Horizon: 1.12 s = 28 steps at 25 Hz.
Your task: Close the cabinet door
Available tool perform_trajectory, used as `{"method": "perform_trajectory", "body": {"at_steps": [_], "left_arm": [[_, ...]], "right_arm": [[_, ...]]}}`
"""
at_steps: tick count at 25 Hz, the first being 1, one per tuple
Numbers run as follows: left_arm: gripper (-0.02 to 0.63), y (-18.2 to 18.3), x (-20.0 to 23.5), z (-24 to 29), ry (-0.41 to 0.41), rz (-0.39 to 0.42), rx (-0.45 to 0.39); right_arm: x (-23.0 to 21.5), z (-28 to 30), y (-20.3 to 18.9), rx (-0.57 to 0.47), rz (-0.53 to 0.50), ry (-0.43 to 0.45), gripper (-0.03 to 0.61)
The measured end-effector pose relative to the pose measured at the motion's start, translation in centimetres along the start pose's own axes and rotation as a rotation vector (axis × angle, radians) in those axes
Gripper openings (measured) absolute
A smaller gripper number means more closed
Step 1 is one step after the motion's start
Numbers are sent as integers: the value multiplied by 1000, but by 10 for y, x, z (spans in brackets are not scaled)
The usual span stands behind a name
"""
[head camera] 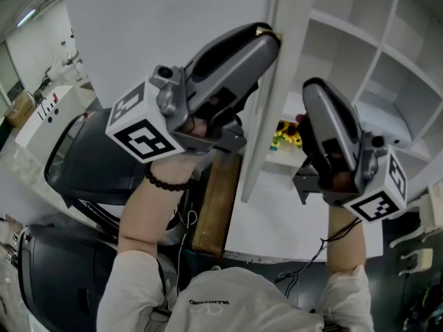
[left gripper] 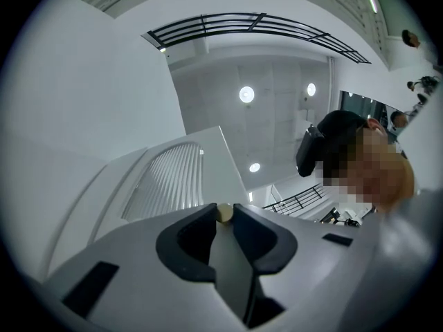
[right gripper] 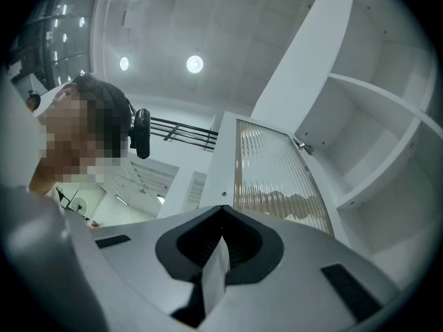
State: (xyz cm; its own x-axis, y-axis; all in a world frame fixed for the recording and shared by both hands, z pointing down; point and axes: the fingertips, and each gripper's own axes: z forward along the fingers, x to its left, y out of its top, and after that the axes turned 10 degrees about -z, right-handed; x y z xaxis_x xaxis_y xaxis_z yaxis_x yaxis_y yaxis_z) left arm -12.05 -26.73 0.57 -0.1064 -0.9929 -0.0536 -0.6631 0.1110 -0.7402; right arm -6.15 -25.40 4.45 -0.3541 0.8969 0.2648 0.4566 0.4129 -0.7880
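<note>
Left gripper [left gripper: 223,211]: pinching the door knob [left gripper: 223,214];
Right gripper [right gripper: 221,211]: closed, empty;
Progress: cabinet door [right gripper: 273,175] stands open; swinging it shut remains

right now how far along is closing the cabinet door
Done: the left gripper is clamped on the knob. In hand: only that grip; the cabinet door stands wide open, shelves exposed. Remaining: swing it shut and release. The right gripper is shut, empty.
</note>
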Motion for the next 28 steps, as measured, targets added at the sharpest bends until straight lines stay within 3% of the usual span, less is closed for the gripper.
{"method": "perform_trajectory", "body": {"at_steps": [14, 28], "left_arm": [[74, -16, -6, 18, 5, 30, 3], [71, -58, -9, 62, 38, 122, 52]], "right_arm": [[-9, -27, 11, 11, -57, -53, 9], [-25, -84, 34, 88, -229, -195, 9]]}}
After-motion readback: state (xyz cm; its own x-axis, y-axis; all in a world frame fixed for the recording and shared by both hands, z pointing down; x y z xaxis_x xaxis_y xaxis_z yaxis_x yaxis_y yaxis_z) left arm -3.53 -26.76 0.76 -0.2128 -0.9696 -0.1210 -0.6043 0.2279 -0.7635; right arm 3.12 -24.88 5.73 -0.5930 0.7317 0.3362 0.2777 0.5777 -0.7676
